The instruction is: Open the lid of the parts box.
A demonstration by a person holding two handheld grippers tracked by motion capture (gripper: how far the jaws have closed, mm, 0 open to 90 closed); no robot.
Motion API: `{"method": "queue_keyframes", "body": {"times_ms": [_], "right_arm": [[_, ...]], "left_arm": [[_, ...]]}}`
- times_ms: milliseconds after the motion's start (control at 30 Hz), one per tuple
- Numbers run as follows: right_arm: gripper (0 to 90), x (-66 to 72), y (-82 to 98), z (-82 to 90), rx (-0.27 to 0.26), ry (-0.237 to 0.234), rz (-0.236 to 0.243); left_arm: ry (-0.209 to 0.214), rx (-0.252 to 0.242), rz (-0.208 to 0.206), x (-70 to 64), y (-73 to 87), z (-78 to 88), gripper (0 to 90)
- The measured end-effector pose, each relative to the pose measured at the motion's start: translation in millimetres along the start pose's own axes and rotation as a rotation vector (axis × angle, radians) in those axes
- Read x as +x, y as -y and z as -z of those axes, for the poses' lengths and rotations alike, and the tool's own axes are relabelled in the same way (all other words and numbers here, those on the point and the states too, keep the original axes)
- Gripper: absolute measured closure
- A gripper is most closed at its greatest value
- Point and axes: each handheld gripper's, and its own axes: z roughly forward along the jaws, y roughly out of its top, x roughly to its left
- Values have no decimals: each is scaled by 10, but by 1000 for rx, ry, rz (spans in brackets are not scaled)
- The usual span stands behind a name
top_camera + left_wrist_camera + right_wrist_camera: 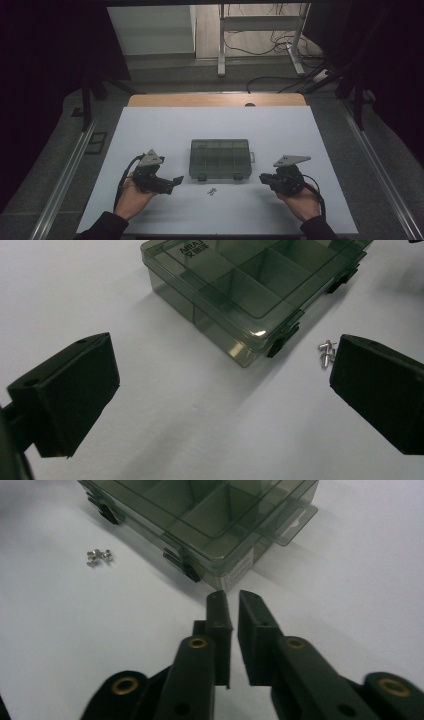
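Both grippers at the near table edge, compartment box between them.

Right gripper rests over the white table with its jaws brought almost together, nothing between them, tips aimed at the near right corner of the box. Left gripper is held with jaws wide apart and empty, pointing toward the box. Box: smoky transparent plastic, lid closed, two dark latches on its near side. Small metal screws lie on the table just in front of it, apart from both grippers.
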Motion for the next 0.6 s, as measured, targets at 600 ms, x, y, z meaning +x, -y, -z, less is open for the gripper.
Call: {"method": "queue_keyframes", "body": {"times_ms": [600], "right_arm": [[891,-7,-40,-281,97,-36,30]], "left_arm": [[-34,15,-20,27,-23,-157,11]]}}
